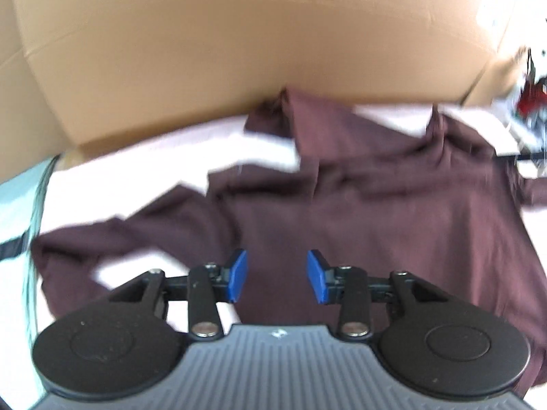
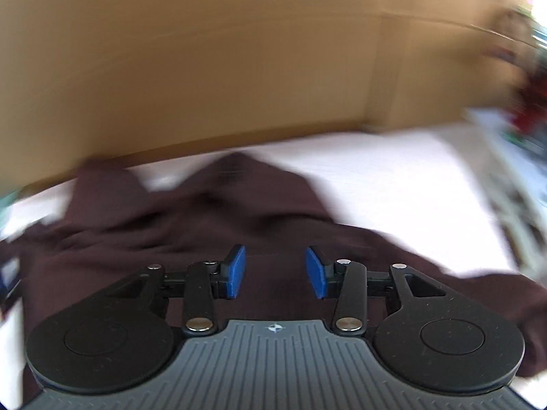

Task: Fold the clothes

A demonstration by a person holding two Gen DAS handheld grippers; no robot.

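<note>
A dark maroon garment (image 1: pixel 359 198) lies crumpled on a white surface (image 1: pixel 136 157), with a sleeve stretching out to the left. My left gripper (image 1: pixel 277 275) hovers over its near part, blue pads apart and nothing between them. In the right wrist view the same maroon garment (image 2: pixel 191 218) spreads under my right gripper (image 2: pixel 276 271), which is open too, with only cloth showing below the gap. Both views are blurred by motion.
A large brown cardboard box (image 1: pixel 239 51) stands along the far side of the white surface, seen also as the cardboard box (image 2: pixel 205 78) in the right wrist view. Blurred red and white clutter (image 1: pixel 530 102) sits at the far right. A pale green edge (image 1: pixel 20 191) runs on the left.
</note>
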